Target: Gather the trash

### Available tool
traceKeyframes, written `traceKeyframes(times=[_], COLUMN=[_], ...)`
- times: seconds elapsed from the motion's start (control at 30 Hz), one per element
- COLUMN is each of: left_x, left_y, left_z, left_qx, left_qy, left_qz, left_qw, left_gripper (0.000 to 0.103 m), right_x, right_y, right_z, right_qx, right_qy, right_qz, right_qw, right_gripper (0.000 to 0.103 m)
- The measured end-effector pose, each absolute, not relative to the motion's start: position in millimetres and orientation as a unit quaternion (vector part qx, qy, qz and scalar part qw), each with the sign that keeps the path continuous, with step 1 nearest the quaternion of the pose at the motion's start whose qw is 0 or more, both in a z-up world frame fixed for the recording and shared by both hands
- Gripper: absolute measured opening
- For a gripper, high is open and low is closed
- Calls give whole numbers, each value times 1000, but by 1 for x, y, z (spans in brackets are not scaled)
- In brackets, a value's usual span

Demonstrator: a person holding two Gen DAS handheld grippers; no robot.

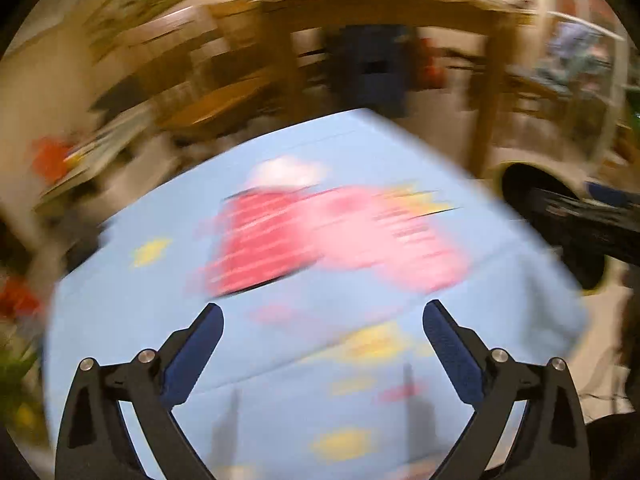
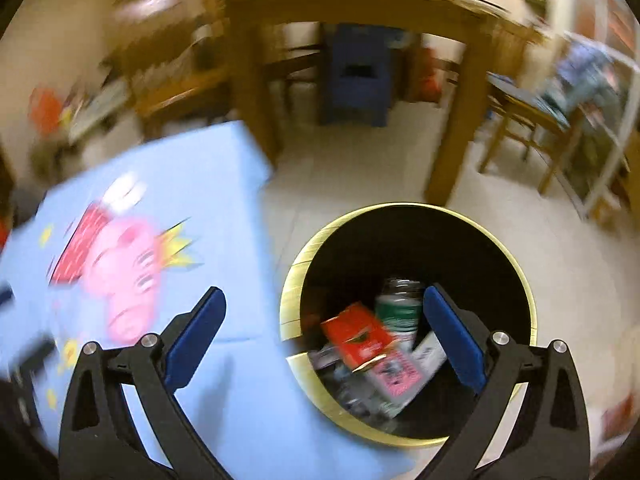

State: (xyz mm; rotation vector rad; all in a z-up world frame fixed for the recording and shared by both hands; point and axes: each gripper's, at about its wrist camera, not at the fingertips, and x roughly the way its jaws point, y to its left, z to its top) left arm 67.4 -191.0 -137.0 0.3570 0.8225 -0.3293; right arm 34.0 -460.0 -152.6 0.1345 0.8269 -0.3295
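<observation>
My right gripper (image 2: 322,300) hangs open over the edge of a round bin (image 2: 290,292) with a pale yellow rim and a black inside; nothing is between its fingers. In the bin lie a red carton (image 2: 356,332), a green-labelled bottle (image 2: 400,308), a pink packet (image 2: 396,372) and other wrappers. My left gripper (image 1: 322,312) is open and empty above a light blue cloth (image 1: 280,360) printed with a pink cartoon figure (image 1: 332,236). The left wrist view is blurred by motion. The same bin (image 1: 520,184) shows at its right edge.
The blue cloth (image 2: 224,184) covers a low table left of the bin. Behind stands a wooden table (image 2: 360,4) with a blue stool (image 2: 356,80) under it and a wooden chair (image 2: 528,112) to the right. Pale floor tiles (image 2: 352,168) lie around the bin.
</observation>
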Motion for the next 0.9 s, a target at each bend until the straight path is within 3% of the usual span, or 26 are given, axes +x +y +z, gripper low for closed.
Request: traceKeyframes(times=[0.13,0.3,0.53,0.9], left_x=[77,61,34,13], left_y=[-102,-31,2,19], left_z=[-128,-94,-64,-10], left_qx=[183,161,134,72], left_qy=[396,356,336,293], left_qz=[-34,34,39,-3], left_qw=[899,920,931,953], left_gripper=[96,96,96,96], right_x=[38,57,66,12], right_y=[-380,-296,-267,-239], right_z=[-123,-102,-135,-9], right_qx=[70,61,84,29], right_qy=[384,424,470,299], right_qz=[-75,41,17,9], right_qw=[918,903,878,954], right_gripper=[97,97,98,98])
